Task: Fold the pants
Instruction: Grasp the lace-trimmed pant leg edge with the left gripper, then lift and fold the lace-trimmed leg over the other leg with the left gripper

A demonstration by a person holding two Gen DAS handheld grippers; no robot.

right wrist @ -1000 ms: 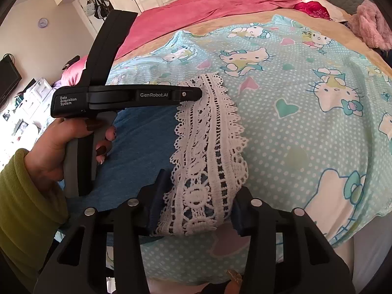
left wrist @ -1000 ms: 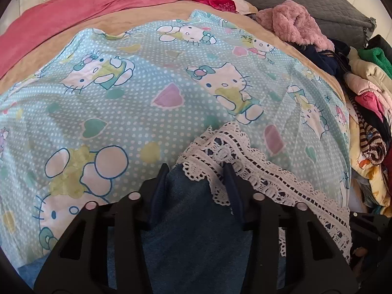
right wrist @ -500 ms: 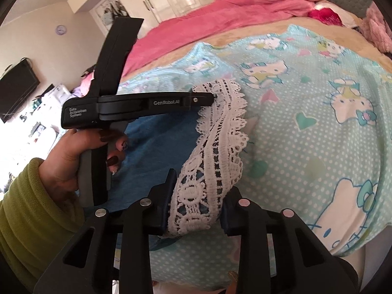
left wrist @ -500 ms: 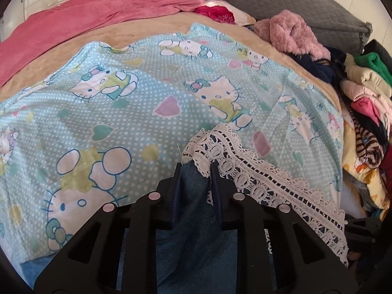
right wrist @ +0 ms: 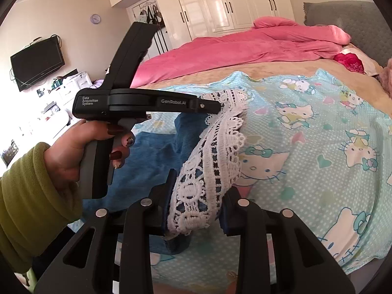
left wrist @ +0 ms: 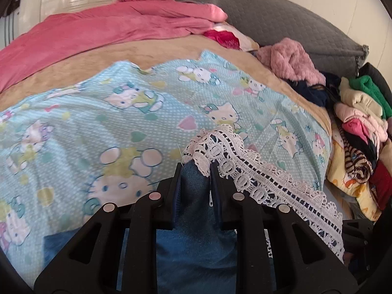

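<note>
- Here the left gripper points down at a slant over the bed, its fingers closed on the blue cloth of the pants just below the white lace trim.
- Seen from the right wrist, the left gripper lies level across the view, its tip at the far end of the lace trim; a hand wraps its grip, and a green sleeve covers the wrist.
- The right gripper also tilts down, its fingers pressed against the near end of the lace band, which bunches between them.
- The pants lie on the patterned cat sheet, with the lace hem raised between the two grippers and the blue cloth sagging below it.
- The right hand is out of both views.
- The pants' lower part is cut off behind the gripper bodies at the bottom of each view, so their full shape cannot be made out.
- The tip of the left gripper is hidden by lace in the right wrist view.
- The clothes pile at the bed's right edge is crowded; single garments are hard to tell apart.
- A pink blanket lies across the far part of the bed.
</note>
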